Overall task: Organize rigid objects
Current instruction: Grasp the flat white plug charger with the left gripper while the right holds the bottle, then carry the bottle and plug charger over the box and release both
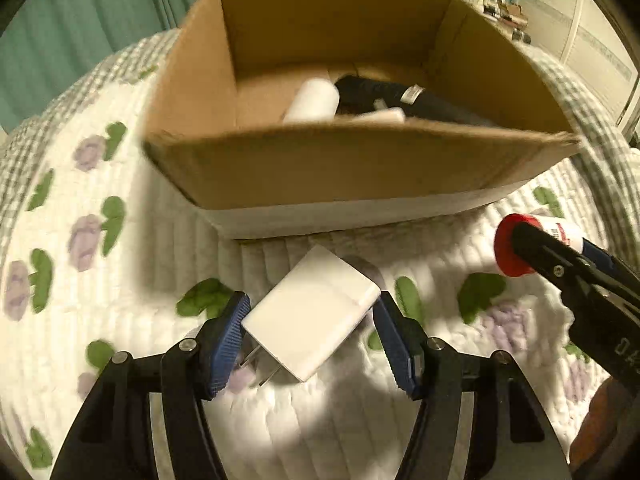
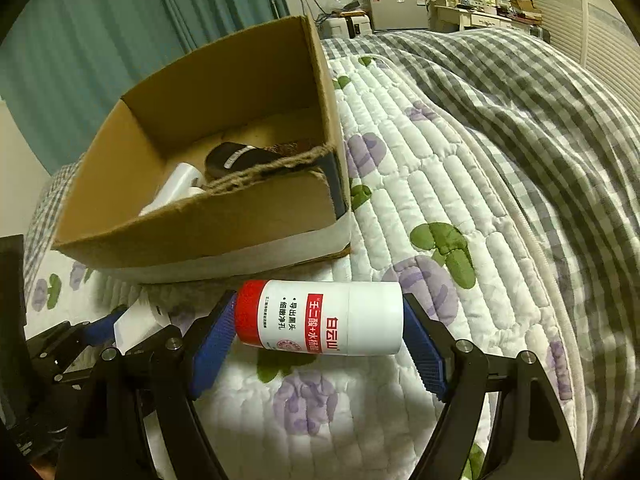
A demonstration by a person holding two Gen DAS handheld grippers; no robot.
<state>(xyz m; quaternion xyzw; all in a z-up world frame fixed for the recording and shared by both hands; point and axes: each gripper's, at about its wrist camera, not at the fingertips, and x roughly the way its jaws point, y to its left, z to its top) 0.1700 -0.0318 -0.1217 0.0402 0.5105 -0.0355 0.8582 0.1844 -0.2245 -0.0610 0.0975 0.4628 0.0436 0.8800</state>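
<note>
White charger (image 1: 312,316) pinched by left gripper (image 1: 311,322), red-capped tube (image 2: 320,318) clamped endwise by right gripper (image 2: 318,334), both poised for the cardboard box (image 1: 320,172)

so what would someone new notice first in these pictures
Probably the white bottle with a red cap, lying sideways between the right gripper's blue pads, and the white charger between the left gripper's pads. Just beyond both, an open cardboard box sits on the flowered quilt, already holding a few things.

White plug charger (image 1: 312,312), tilted, prongs down, before open cardboard box (image 1: 360,168); red-capped white bottle (image 2: 320,320) lies sideways nearby.
</note>
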